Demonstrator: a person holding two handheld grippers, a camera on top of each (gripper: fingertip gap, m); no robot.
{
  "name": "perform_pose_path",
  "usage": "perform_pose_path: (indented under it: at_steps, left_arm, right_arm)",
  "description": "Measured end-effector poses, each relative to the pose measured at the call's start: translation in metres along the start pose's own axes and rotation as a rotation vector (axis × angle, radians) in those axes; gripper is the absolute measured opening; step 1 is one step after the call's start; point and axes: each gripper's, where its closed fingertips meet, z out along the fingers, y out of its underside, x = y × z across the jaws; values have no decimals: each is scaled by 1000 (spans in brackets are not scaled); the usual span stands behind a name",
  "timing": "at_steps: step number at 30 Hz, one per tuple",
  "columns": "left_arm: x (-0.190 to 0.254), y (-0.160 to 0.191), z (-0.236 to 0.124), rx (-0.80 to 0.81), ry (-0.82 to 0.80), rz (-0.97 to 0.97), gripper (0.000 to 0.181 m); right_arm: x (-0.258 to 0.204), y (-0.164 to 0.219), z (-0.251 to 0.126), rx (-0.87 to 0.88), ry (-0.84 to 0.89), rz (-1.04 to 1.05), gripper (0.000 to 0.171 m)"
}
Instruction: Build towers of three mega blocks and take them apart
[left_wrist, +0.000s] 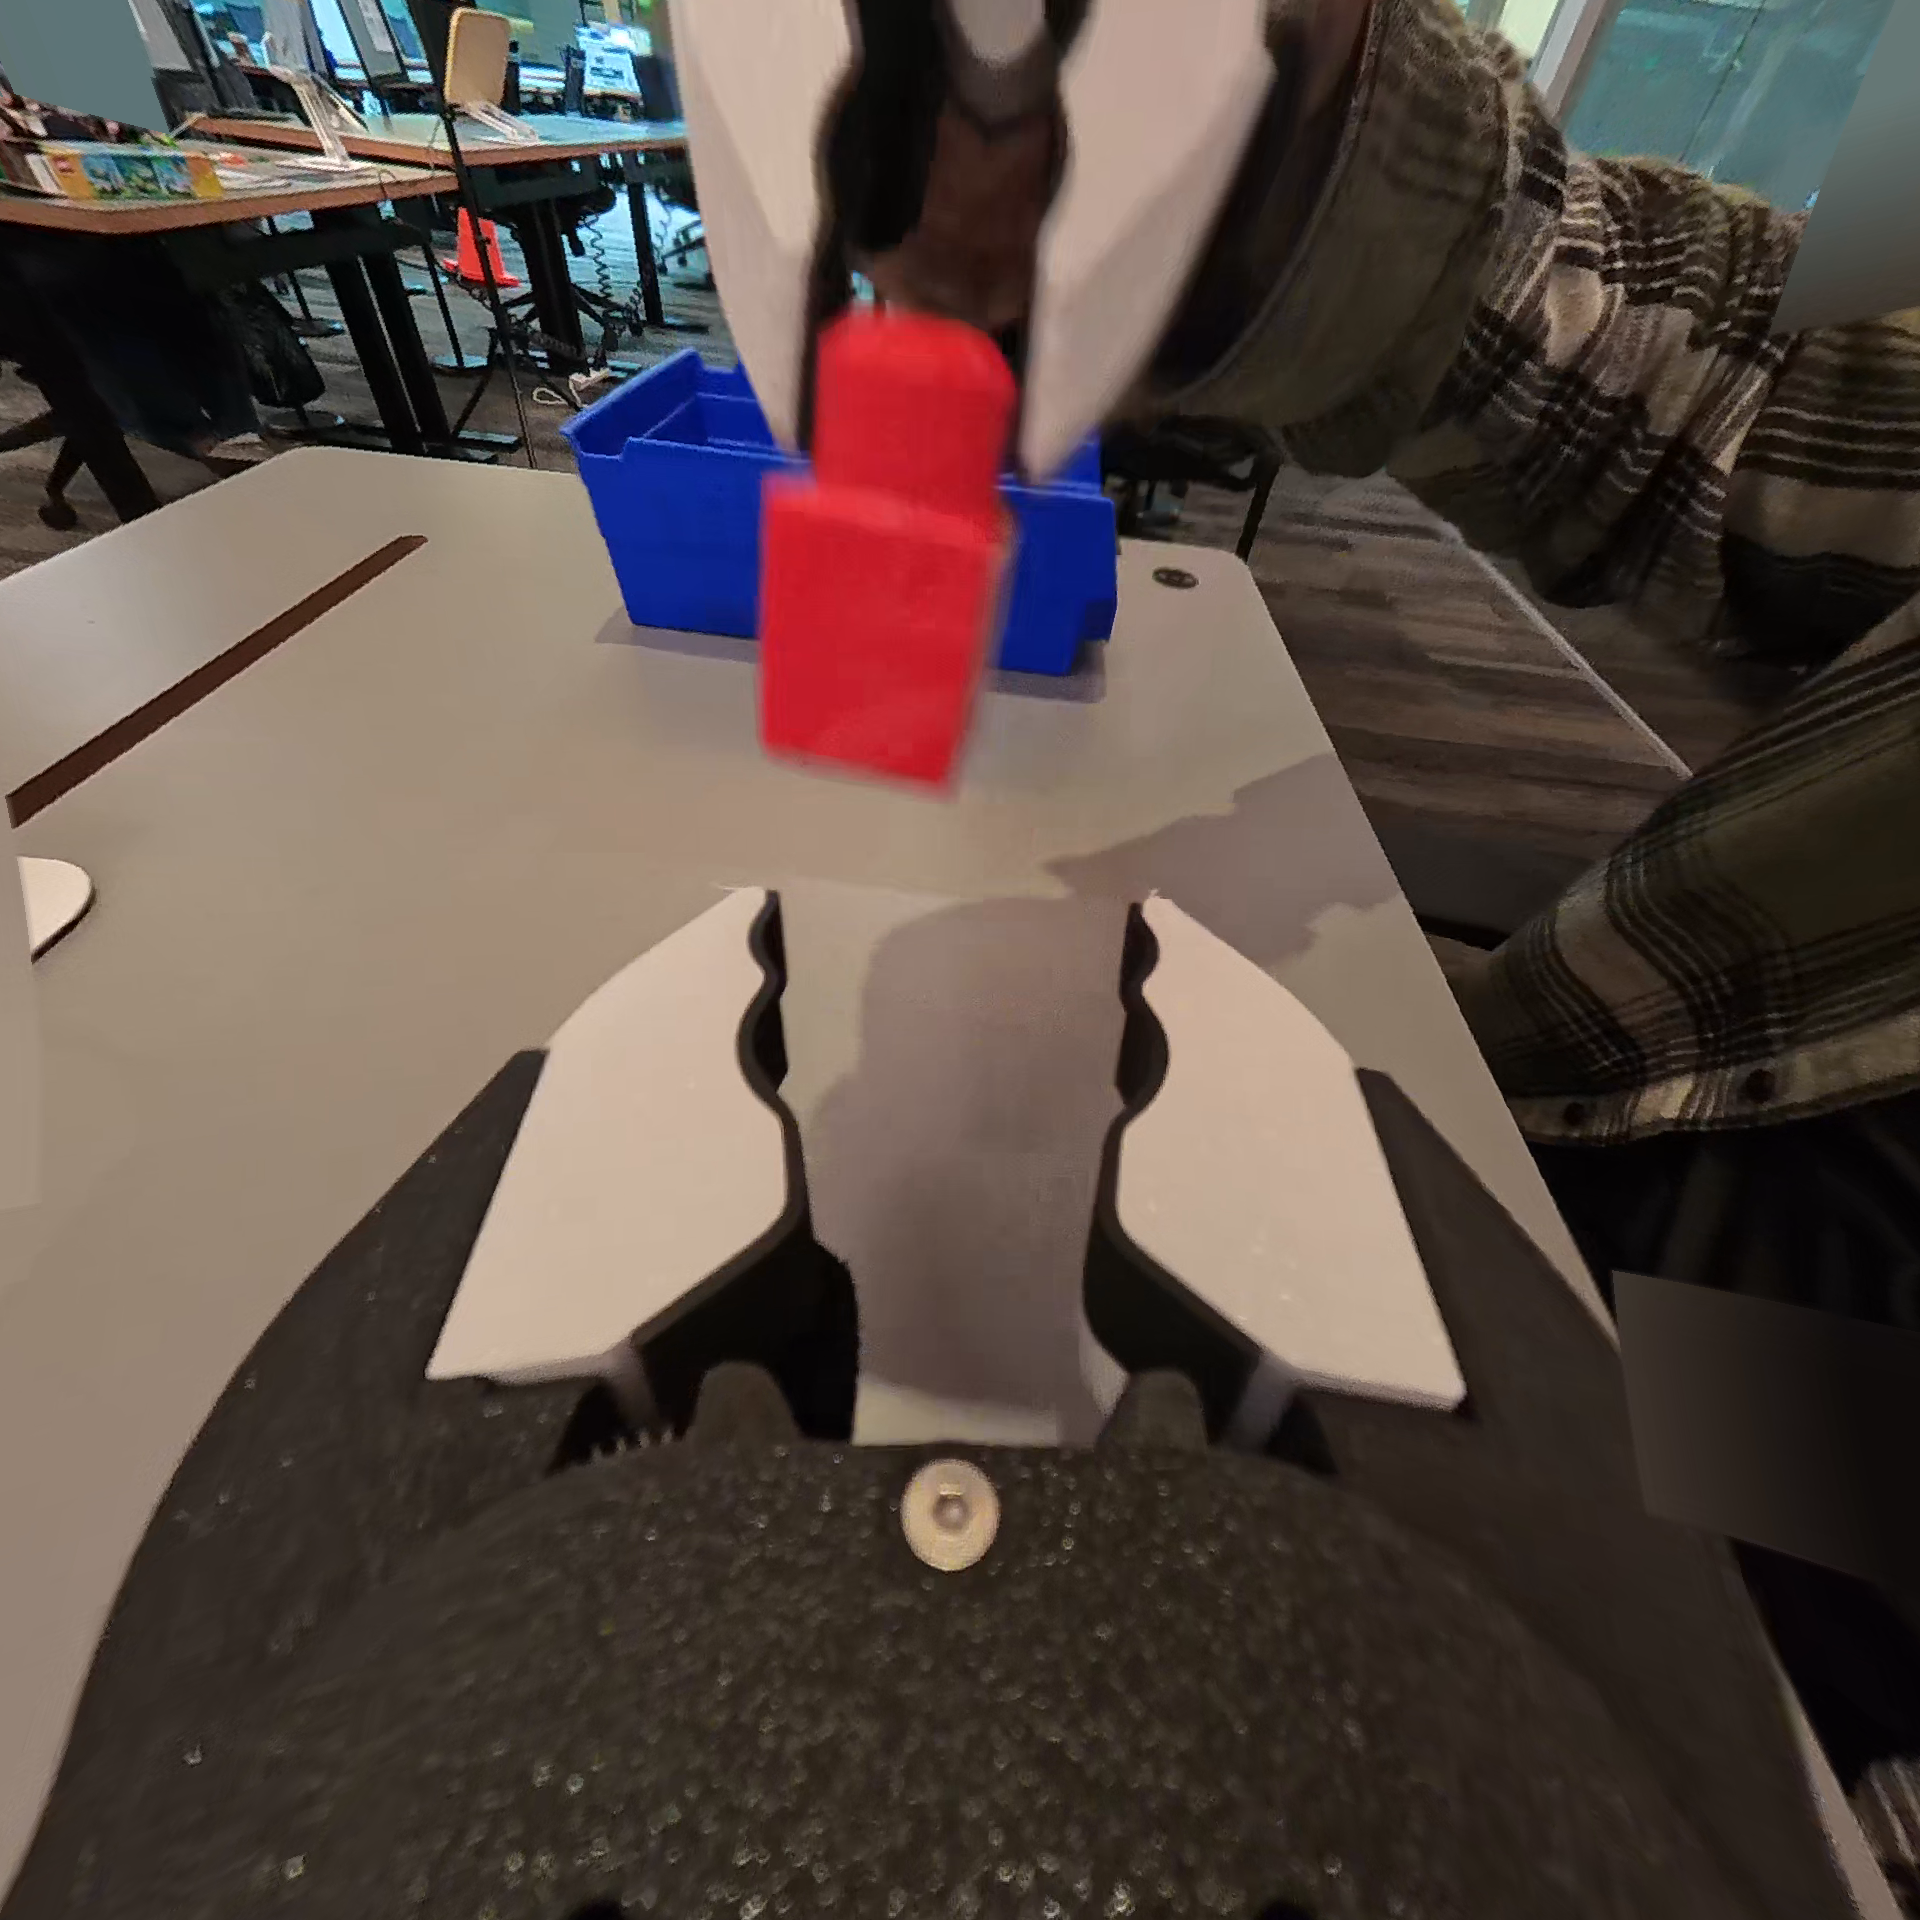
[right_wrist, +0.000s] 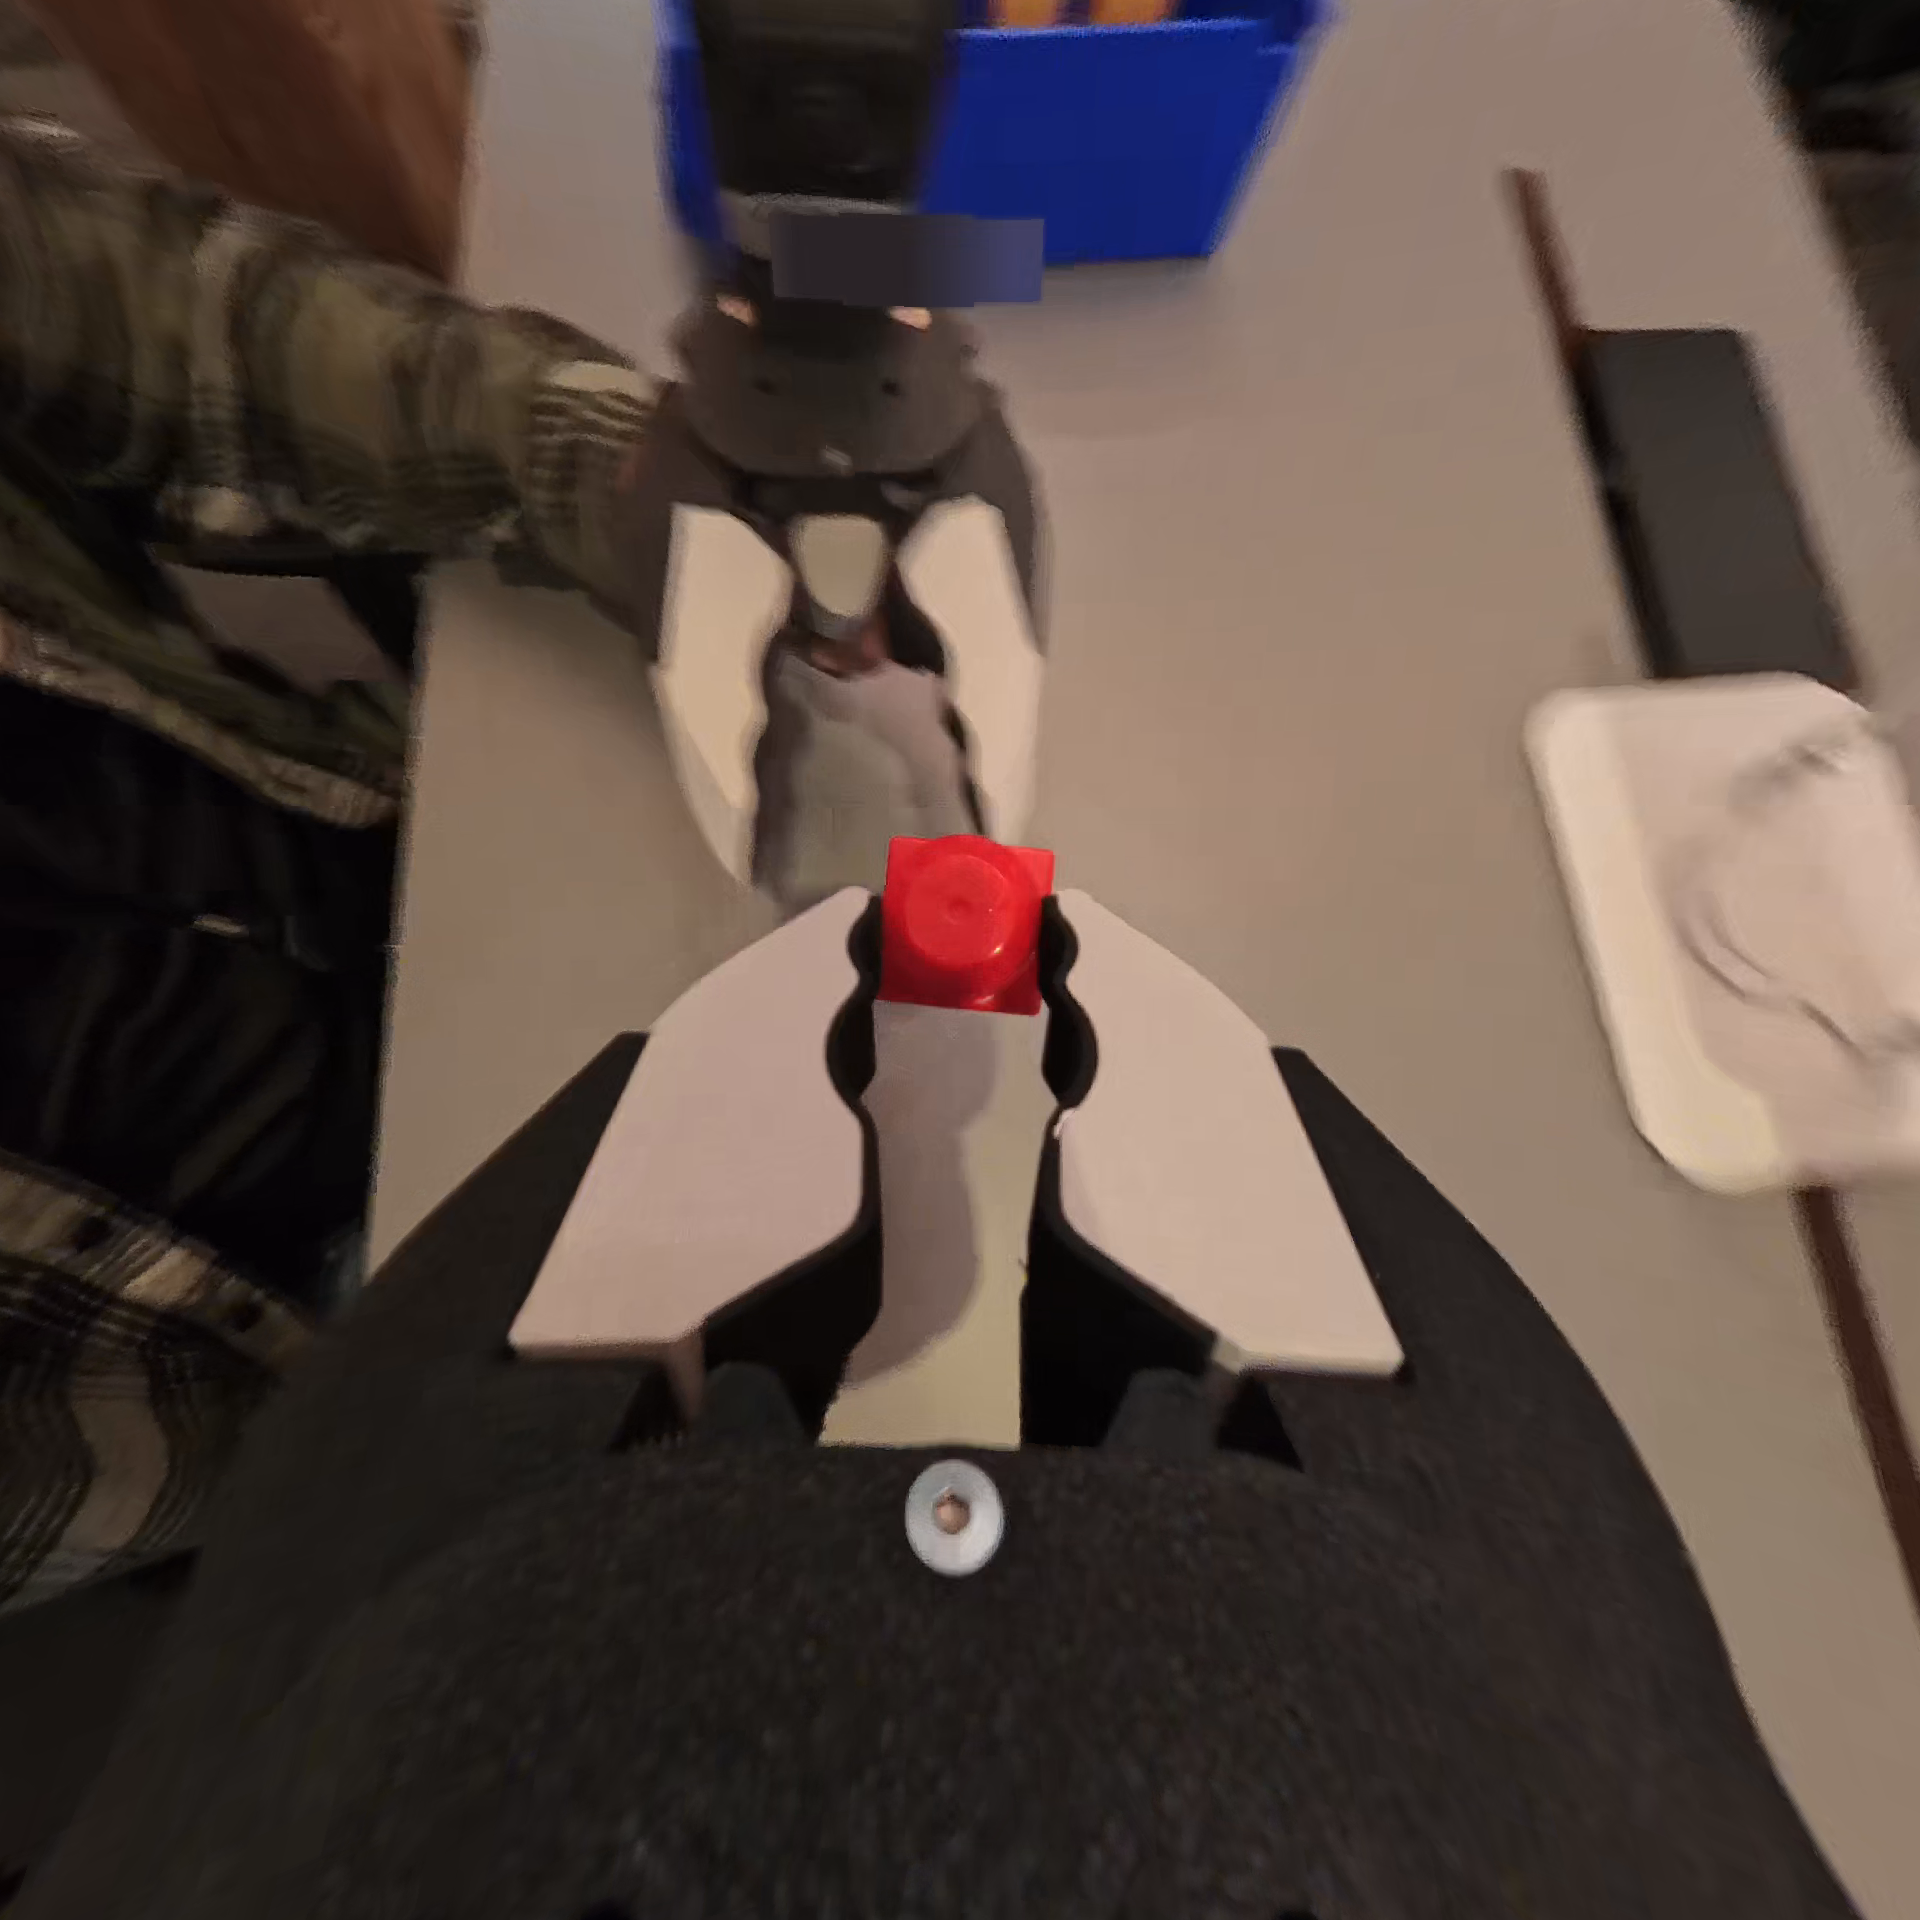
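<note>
Pinching between right gripper (right_wrist: 961, 940) fingers, red block (right_wrist: 961, 925) hangs.

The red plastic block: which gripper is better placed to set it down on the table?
Probably the right gripper: it already clamps the red plastic block above the grey table. The left gripper is open and empty.

Glossy red plastic block (right_wrist: 961, 930); grainy black tool body (right_wrist: 935, 1714); smooth matt table (left_wrist: 364, 831).

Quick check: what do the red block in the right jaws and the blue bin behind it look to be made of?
The red block looks like hard moulded plastic, glossy, with a highlight on its round stud and crisp edges. The blue bin also looks like rigid plastic: uniform colour, thin straight walls, duller sheen. Motion blur leaves finer texture unclear.
</note>
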Motion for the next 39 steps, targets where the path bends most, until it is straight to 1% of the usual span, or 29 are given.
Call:
perform_pose_path:
  at_steps: [2, 4, 7, 8, 9, 11, 15, 17, 20, 24, 26, 27, 30, 34, 36, 39]
  left_arm:
    - [1, -5, -4, 31, 16, -20, 64]
    - [1, -11, -7, 64, 20, -34, 66]
    - [1, -17, -10, 105, 35, -59, 71]
    - [1, -18, -10, 113, 39, -66, 71]
    - [1, -18, -10, 118, 43, -70, 72]
    - [0, -17, -9, 122, 44, -73, 73]
    - [0, -13, -7, 108, 51, -79, 73]
    - [0, -12, -6, 103, 52, -75, 72]
    - [-1, -10, -6, 94, 55, -76, 72]
    - [-2, -5, -4, 74, 58, -90, 71]
    - [-2, -7, -5, 81, 55, -86, 71]
    - [-3, -8, -6, 88, 48, -80, 71]
    - [-5, -11, -10, 100, 36, -79, 71]
    - [-11, -11, -14, 99, 11, -81, 70]
    - [-15, -13, -17, 93, -18, -72, 70]
    - [-25, -21, -30, 86, -109, -70, 69]
  right_arm:
    - [36, 29, -52, -48, 209, 77, 28]
    - [71, 71, -117, -86, 426, 237, 28]
    - [102, 157, -214, -158, 729, 519, 28]
    - [105, 187, -236, -168, 789, 617, 28]
    - [106, 215, -249, -163, 812, 721, 28]
    - [105, 265, -253, -138, 816, 911, 28]
    - [108, 351, -233, -205, 839, 1080, 29]
    - [108, 380, -221, -234, 836, 1132, 29]
    - [108, 407, -205, -261, 824, 1176, 29]
    - [110, 409, -201, -238, 814, 1176, 30]
    - [108, 402, -210, -252, 842, 1159, 61]
    - [107, 393, -218, -239, 864, 1128, 66]
    - [99, 344, -244, -117, 937, 1033, 79]
    - [66, 251, -267, 74, 1006, 855, 86]
    - [43, 206, -263, 167, 988, 769, 87]
    - [8, 159, -231, 220, 895, 680, 87]
